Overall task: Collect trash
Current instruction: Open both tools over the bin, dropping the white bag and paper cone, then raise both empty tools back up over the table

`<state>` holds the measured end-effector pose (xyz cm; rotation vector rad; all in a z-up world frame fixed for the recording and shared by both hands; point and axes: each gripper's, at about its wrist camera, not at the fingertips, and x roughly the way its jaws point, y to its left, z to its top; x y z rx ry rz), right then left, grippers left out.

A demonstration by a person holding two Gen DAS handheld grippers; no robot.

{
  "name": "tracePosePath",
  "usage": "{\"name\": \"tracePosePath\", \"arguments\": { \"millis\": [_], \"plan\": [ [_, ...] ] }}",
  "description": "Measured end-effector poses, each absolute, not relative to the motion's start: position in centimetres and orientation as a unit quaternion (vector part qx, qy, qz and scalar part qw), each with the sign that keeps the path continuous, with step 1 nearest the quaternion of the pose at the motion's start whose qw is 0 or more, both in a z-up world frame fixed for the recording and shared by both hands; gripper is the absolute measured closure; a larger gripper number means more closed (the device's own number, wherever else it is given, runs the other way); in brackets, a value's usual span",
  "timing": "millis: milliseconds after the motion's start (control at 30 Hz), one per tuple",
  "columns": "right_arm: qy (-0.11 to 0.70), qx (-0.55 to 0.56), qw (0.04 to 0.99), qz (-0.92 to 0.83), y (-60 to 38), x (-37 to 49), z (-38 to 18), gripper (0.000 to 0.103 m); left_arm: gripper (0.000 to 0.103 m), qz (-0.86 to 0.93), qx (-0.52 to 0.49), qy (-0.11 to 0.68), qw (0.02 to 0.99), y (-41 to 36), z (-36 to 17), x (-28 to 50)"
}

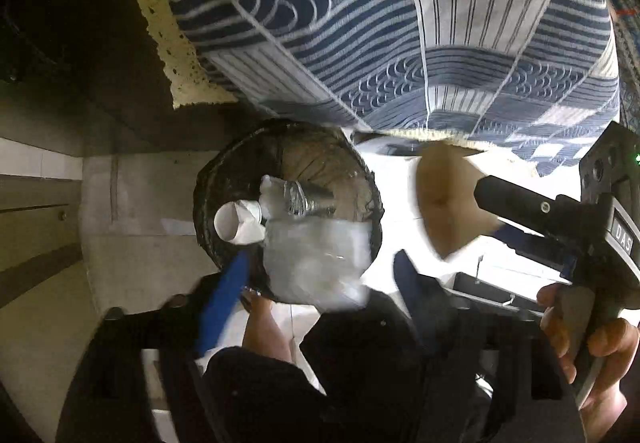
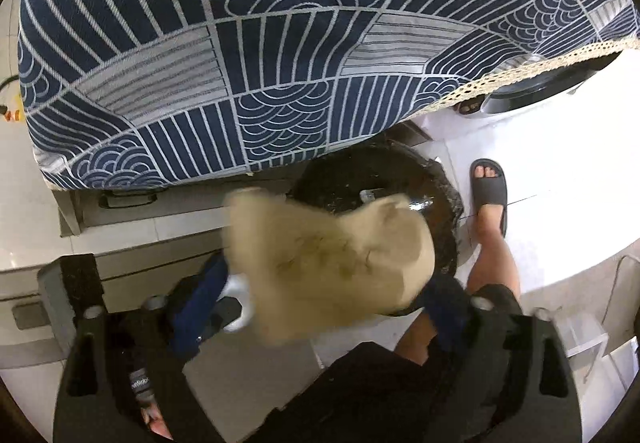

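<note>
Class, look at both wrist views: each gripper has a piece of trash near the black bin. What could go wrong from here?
1. The tan paper bag sits only partly over the black trash bin; dropped now, it might land on the floor.
2. The crumpled clear plastic overhangs the rim nearest the left gripper and could spill out.
3. Both views are motion-blurred, suggesting fast movement; the grippers could collide.
</note>
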<state>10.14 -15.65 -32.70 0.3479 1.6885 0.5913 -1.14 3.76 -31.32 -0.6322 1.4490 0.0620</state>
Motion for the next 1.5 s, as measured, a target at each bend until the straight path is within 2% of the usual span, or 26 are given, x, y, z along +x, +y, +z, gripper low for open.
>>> {"name": "tracePosePath", "arguments": {
  "millis": [700,1500],
  "plan": [
    [0.728,0.16,0.622,0.241,-16.8,10.3,-31.3,0.009,0.025,0.042,-0.285,0.642,0.71,5.9,-29.9,-1.1],
    [0.674,0.118,0.685,0.25,-16.6,8.3,-22.9,0.009,0.025,0.009,-0.257,0.583,0.771,6.4,-22.2,-2.0]
  ]
}}
